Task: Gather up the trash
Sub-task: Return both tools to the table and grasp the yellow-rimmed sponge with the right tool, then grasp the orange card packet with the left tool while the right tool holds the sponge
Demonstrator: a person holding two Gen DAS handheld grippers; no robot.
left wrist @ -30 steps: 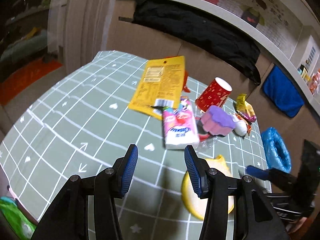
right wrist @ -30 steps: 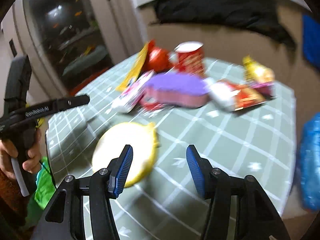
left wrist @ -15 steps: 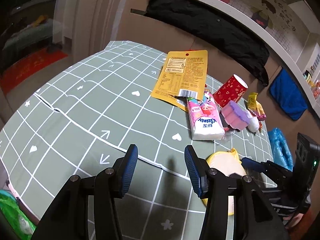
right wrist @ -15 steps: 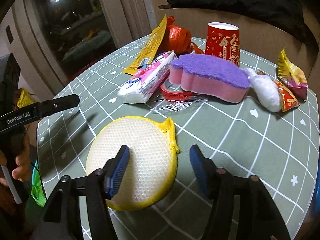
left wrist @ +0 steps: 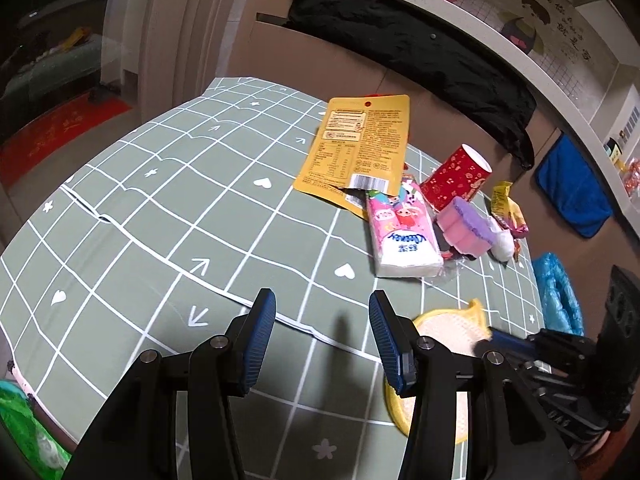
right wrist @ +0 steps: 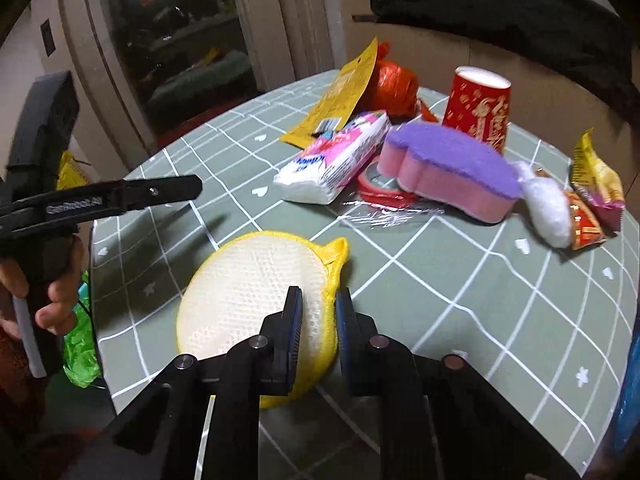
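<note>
Table (right wrist: pixel 460 280) – one cup (right wrist: pixel 478 110), one sponge (right wrist: pixel 452 170), one tissue pack (right wrist: pixel 336 160).

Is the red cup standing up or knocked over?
Standing up. The red paper cup sits on its base on the table, with its open rim facing upward.

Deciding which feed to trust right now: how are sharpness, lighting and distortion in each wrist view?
Left wrist view: sharp, strong fisheye bending of the table grid, black corners, dim room, soft shadows ahead of the left gripper. Right wrist view: mostly sharp, slight smear on the red cup, glare in the dark glass; the right gripper pinches the yellow pad.
</note>
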